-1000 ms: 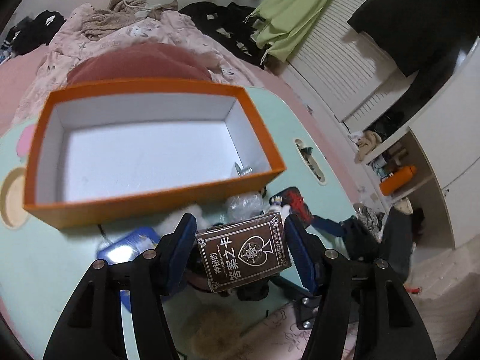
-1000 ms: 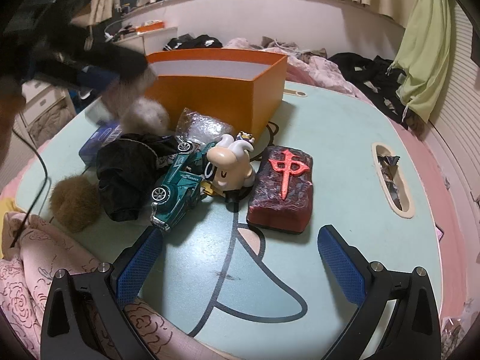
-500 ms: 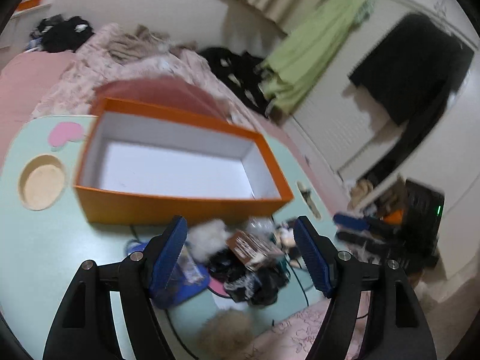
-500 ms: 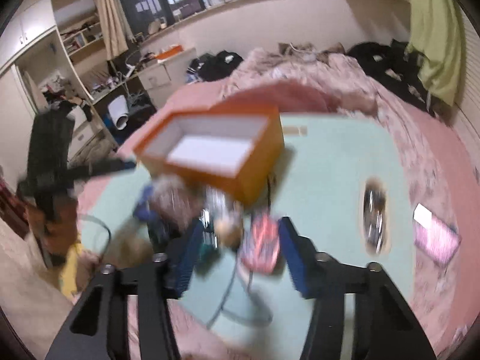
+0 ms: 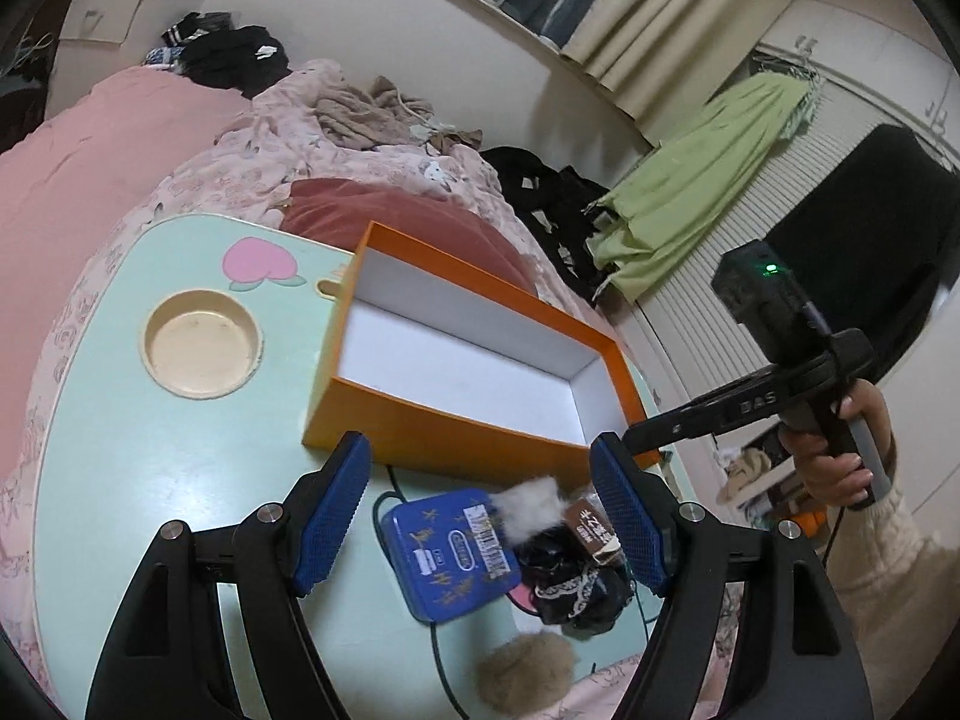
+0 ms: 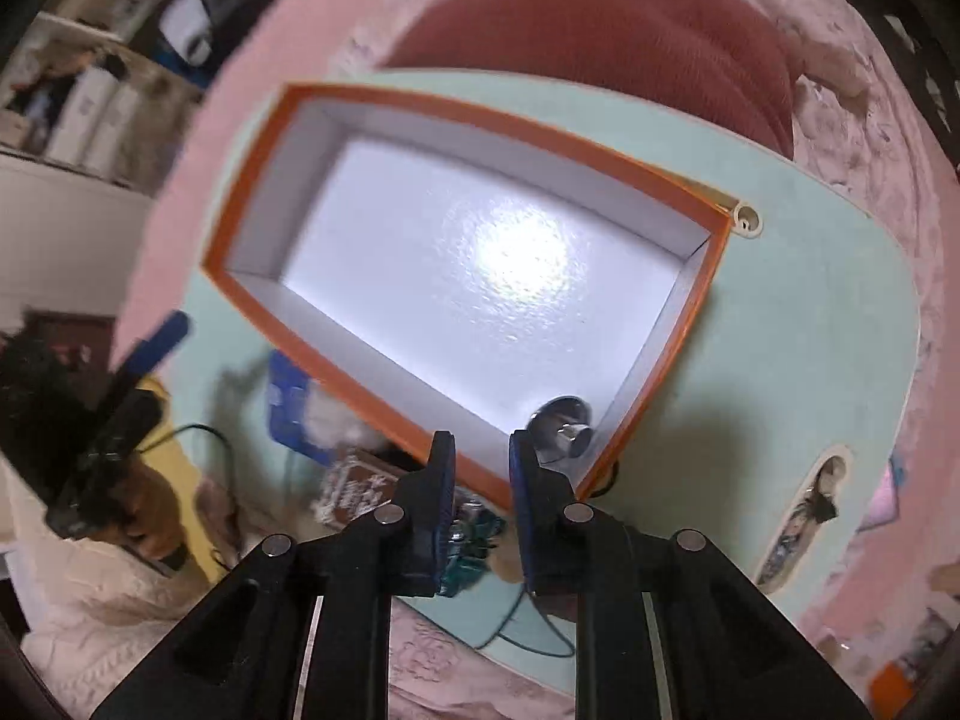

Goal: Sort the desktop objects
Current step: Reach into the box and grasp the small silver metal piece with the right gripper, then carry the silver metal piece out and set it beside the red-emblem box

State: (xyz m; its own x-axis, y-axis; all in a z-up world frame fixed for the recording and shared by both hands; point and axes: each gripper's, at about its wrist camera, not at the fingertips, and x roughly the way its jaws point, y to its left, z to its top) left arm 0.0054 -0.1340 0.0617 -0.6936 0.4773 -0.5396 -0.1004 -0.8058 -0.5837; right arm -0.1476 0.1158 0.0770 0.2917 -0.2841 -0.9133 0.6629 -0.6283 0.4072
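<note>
1. The orange box (image 5: 474, 360) stands on the mint table (image 5: 120, 450). In the right wrist view it is almost empty: only a small shiny metal thing (image 6: 564, 429) lies in its near corner.
2. Most things are not sorted yet. A blue tin (image 5: 447, 552), a white puff (image 5: 531, 501), a brown card pack (image 5: 591, 531), a black cloth bundle (image 5: 576, 579) and a brown puff (image 5: 525, 666) lie together on the table in front of the box.
3. A green toy car (image 6: 468, 546) also shows near the box, partly hidden behind the right gripper's fingers.
4. The left gripper (image 5: 486, 516) hangs above this pile. Its jaws are spread and nothing is between them.
5. The right gripper (image 6: 480, 468) points down over the near edge of the box. Its jaws are closing, a narrow gap remains, and I see nothing held between them.
6. I judge the task is at its beginning: nearly everything still has to go into the box.
</note>
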